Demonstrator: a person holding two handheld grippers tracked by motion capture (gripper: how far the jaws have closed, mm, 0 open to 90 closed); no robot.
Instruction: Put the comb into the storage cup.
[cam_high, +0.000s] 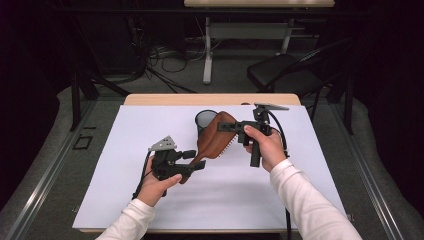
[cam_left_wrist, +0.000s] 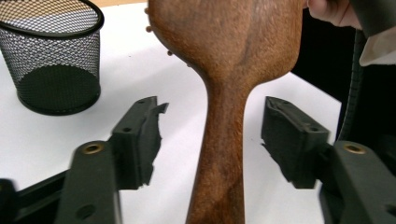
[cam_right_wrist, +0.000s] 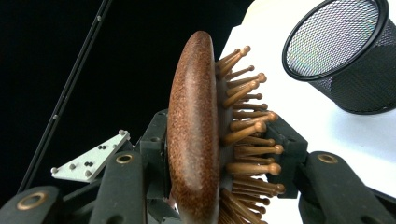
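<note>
High view first: a person stands at the worktop (cam_high: 150, 200) with a gripper in each hand, and a wooden hairbrush (cam_high: 215, 140) hangs between the two, clear of the white surface. The right gripper (cam_high: 231, 127) is clamped on the head of the brush; in the right gripper view one jaw presses the smooth back and the other sits in among the wooden pins (cam_right_wrist: 247, 126). The left gripper (cam_high: 196, 159) is at the other end, and in the left gripper view its jaws stand apart on either side of the brush handle (cam_left_wrist: 222, 163) with clear gaps, the pads not touching it. So the brush's weight is on the right gripper alone.

A black mesh cup (cam_high: 205, 121) stands just beyond the brush head, close to the right gripper and farther from the left one.

My guess is the brush is meant to go into that cup, handle down. To do it well, the left gripper should back straight off along the handle without brushing it. The right grip on the pins looks springy, so it should swing slowly and lower the handle squarely through the cup's rim.
</note>
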